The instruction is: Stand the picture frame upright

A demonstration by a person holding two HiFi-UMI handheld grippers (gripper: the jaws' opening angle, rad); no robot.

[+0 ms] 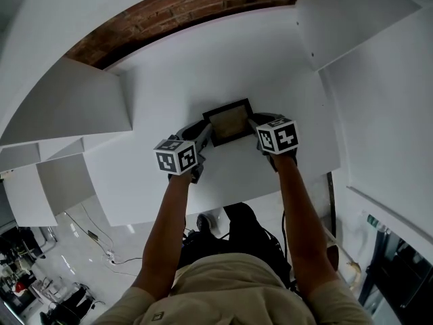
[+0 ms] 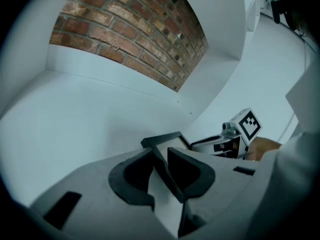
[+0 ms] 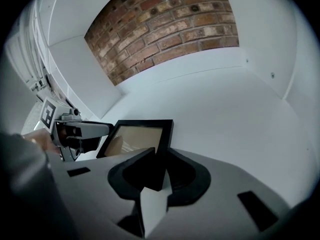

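Note:
A black picture frame (image 1: 230,122) with a tan picture sits over the white shelf (image 1: 203,66), tilted with its face toward me. My left gripper (image 1: 203,135) is shut on the frame's left edge. In the left gripper view that black edge (image 2: 161,143) runs between the two dark pads of the left gripper (image 2: 161,166). My right gripper (image 1: 256,124) is shut on the frame's right edge. In the right gripper view the frame (image 3: 137,136) stands between the jaws of the right gripper (image 3: 159,166). Whether the frame's lower edge touches the shelf is hidden.
A brick wall (image 1: 189,12) closes the back of the shelf bay. White side panels (image 1: 61,107) (image 1: 352,19) stand at left and right. The shelf's front edge (image 1: 223,205) lies just behind my grippers, with floor and cables (image 1: 101,249) below.

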